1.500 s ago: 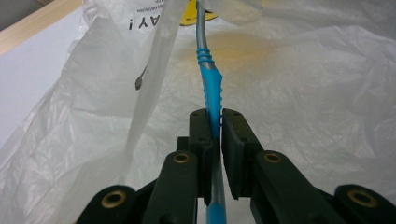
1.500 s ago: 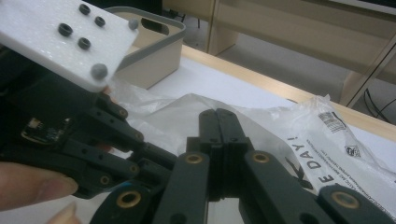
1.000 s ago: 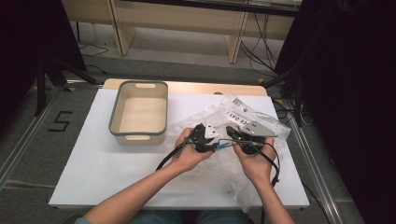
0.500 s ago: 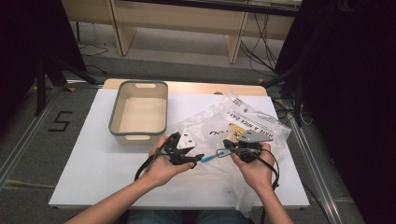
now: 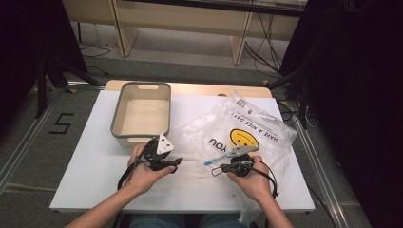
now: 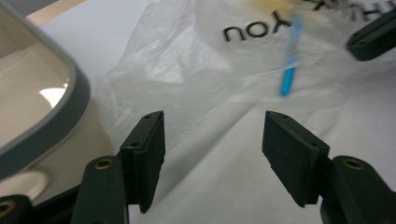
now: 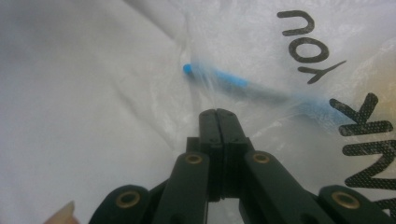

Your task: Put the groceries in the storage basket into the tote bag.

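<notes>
A clear plastic bag (image 5: 209,128) with a yellow smiley and black lettering lies crumpled on the white table (image 5: 90,156). Inside it sits a slim blue stick-like thing (image 5: 212,161). My right gripper (image 5: 219,169) is low over the bag's near part. In the right gripper view its jaws (image 7: 218,114) are shut, and folds of the bag (image 7: 116,93) gather at the tips, just short of the blue thing (image 7: 219,77). My left gripper (image 5: 177,162) is left of the bag. Its jaws (image 6: 212,126) have just been opening and hold nothing. The bag (image 6: 187,60) and blue thing (image 6: 288,77) lie ahead.
A beige bin with a grey rim (image 5: 114,118) stands at the table's back left, just beyond my left hand; its rim (image 6: 70,98) is close on the left in the left gripper view. The bag's near end hangs over the table's front edge.
My left hand has drawn leftward away from the bag toward the bin's front, and its jaws have spread. My right hand has sunk toward the table with the bag.
</notes>
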`<state>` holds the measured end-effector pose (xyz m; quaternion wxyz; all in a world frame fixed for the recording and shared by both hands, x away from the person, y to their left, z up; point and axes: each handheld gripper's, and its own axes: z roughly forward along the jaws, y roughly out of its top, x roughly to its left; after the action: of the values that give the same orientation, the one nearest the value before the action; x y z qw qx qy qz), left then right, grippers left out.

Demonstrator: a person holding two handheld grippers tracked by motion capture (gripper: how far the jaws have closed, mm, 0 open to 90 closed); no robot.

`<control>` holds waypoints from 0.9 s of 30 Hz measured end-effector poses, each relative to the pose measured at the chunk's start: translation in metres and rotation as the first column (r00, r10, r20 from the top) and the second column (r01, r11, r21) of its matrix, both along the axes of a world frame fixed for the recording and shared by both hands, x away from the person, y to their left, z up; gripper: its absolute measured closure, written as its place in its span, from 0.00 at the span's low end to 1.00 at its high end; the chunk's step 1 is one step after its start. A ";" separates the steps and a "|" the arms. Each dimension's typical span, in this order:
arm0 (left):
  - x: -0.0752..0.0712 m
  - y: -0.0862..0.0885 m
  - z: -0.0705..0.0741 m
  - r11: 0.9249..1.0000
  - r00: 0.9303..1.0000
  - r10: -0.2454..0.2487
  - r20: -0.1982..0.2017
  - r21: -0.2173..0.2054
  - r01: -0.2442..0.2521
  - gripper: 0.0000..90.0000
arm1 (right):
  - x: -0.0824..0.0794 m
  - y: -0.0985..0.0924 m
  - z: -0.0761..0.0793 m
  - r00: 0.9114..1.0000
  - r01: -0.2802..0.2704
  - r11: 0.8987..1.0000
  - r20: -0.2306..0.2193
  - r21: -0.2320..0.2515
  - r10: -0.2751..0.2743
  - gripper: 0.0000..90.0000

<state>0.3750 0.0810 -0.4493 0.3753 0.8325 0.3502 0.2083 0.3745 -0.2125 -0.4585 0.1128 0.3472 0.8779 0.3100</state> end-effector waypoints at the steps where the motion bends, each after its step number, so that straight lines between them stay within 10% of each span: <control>1: 0.000 0.001 -0.002 1.000 1.000 0.006 -0.008 0.000 -0.006 0.41 | 0.000 0.001 -0.001 1.000 0.000 1.000 -0.006 0.002 0.000 1.00; 7: 0.000 0.003 -0.008 0.999 0.999 0.005 -0.046 -0.041 -0.007 0.38 | -0.002 0.001 -0.001 1.000 -0.016 1.000 -0.025 0.004 0.016 0.92; 17: -0.002 0.005 -0.012 0.998 0.998 -0.005 -0.058 -0.070 0.001 0.37 | -0.009 -0.025 0.042 0.994 0.066 0.992 0.085 0.103 -0.075 0.61; 27: -0.003 0.014 -0.017 0.998 0.997 0.010 -0.070 -0.061 -0.015 0.37 | -0.016 -0.073 0.035 0.960 0.267 0.962 0.069 0.057 -0.271 0.54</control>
<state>0.3725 0.0954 -0.4663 0.3871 0.8251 0.3745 0.1706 0.3590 -0.2855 -0.4235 0.1790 0.4539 0.8100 0.3254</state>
